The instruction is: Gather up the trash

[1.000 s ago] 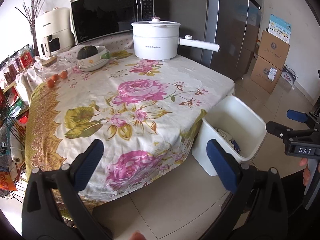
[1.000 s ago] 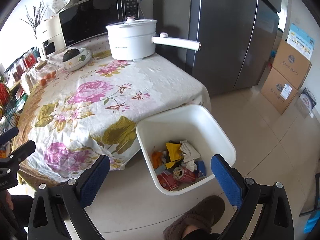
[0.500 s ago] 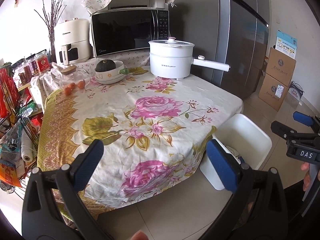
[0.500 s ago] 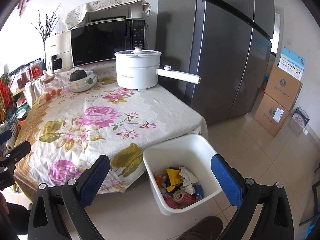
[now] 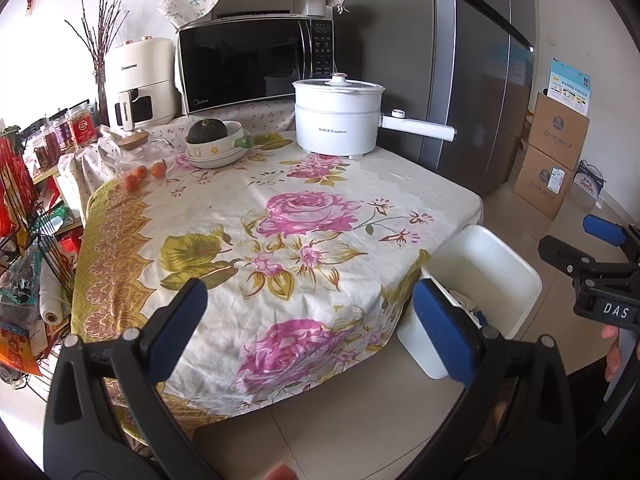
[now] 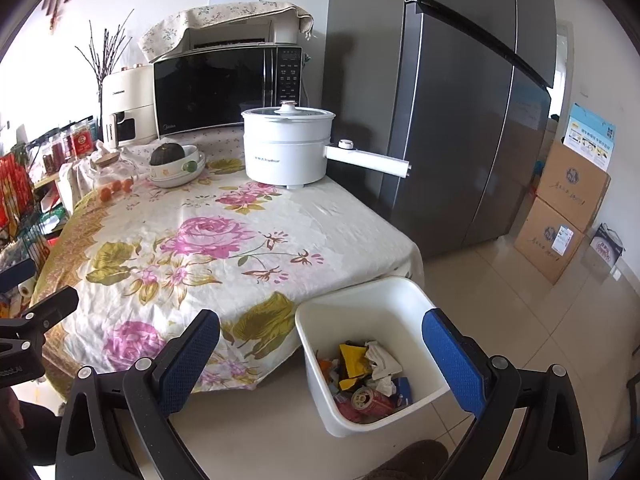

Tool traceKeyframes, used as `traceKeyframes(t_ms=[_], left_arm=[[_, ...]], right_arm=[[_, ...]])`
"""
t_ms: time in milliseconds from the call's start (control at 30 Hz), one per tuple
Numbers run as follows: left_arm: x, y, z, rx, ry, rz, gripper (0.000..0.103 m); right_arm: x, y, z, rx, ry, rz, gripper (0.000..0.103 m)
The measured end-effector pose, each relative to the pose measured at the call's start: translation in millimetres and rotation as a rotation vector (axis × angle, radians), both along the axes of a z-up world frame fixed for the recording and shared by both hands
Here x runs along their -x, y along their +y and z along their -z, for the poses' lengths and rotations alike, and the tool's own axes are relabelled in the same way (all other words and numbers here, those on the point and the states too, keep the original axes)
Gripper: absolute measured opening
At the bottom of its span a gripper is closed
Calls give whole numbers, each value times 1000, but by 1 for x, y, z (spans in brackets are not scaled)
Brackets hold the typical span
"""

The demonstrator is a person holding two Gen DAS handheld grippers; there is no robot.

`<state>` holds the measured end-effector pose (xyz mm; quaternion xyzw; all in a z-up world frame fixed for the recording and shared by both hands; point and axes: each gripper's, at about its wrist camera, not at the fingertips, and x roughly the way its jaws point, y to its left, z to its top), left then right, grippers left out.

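The left tool (image 5: 308, 328) hangs with its blue pads wide apart and nothing between them, aimed over the near edge of the tabletop (image 5: 248, 216). The right tool (image 6: 320, 356) is likewise spread wide and empty, held above the bin (image 6: 360, 304).

The bin, white and open-topped, stands on the tiled floor (image 6: 540, 320) just beside the near right corner of the tabletop, touching or nearly touching the hanging floral cloth (image 6: 208, 248). Inside the bin lies the trash (image 6: 368, 376): crumpled white paper, a yellow wrapper, a red can on its side and some blue and orange scraps, heaped at the bottom. In the left view the same bin (image 5: 504, 272) shows mostly its inner wall, with a little of its contents peeking behind the pad, and the right tool (image 5: 600, 248) juts in from beyond the bin.

Far across the tabletop from the bin, a white pot (image 6: 286, 148) with a long handle stands by the fridge (image 6: 460, 100). Beside the pot sit a bowl (image 6: 178, 168) holding a dark squash, then a few small orange fruits (image 6: 116, 186). A microwave (image 6: 224, 88) stands behind the pot. Cardboard boxes (image 6: 560, 216) are stacked beyond the bin, past the fridge. A slippered foot (image 6: 408, 460) shows just before the bin.
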<state>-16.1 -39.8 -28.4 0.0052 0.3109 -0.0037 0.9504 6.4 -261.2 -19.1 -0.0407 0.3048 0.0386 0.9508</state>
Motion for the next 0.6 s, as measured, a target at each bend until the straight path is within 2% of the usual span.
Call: traceKeyframes(t_ms=[600], left_arm=[[0, 1, -1, 18, -11, 3, 102]], right_arm=[[4, -3, -6, -19, -38, -9, 102]])
